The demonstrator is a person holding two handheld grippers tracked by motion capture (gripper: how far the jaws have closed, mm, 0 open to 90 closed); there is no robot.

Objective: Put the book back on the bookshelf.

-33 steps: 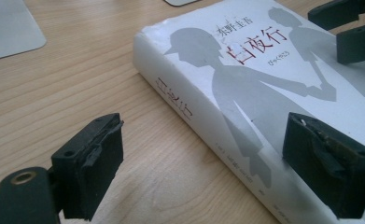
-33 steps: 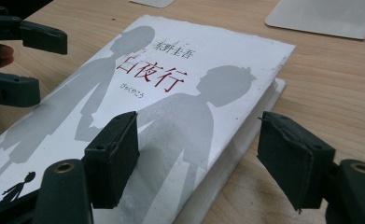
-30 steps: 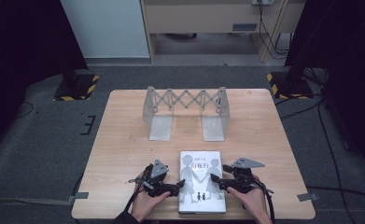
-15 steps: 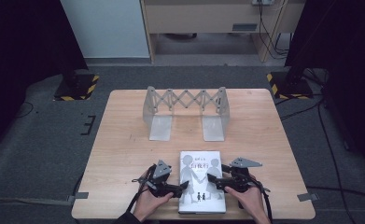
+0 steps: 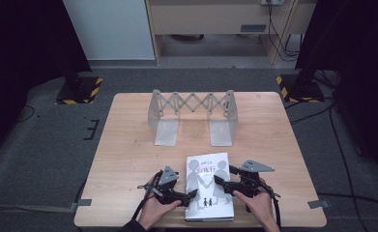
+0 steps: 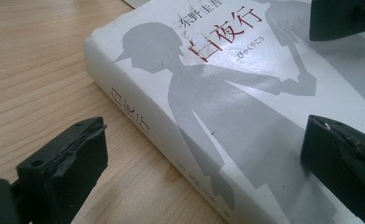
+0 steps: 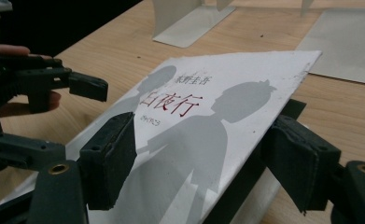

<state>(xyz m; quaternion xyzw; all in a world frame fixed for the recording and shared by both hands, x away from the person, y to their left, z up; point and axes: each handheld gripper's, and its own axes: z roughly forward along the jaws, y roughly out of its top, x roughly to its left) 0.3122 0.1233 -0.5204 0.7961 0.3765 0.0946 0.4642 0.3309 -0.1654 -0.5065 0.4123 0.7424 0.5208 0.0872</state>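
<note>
While my left gripper (image 5: 192,194) straddles the spine edge of the white paperback book (image 5: 208,186), its jaws have just been opening and now stand wide, one over the bare wood, the other above the cover, neither pressing. The book lies flat at the near edge of the wooden table (image 5: 128,145), about midway along it, spine towards my left hand (image 5: 153,212). Well beyond it, towards the far edge, stands the grey expandable book rack (image 5: 193,116), apart from the book.

On the right, my right gripper (image 7: 199,168) is clamped on the book's fore edge: one pad lies on the front cover, the other sits under that edge, and the cover looks tipped up there.

To do this well, I judge I should keep the right clamp firm and raise that edge slowly, then bring the left jaws in around the spine before lifting, so the pages do not fan open or slide.
</note>
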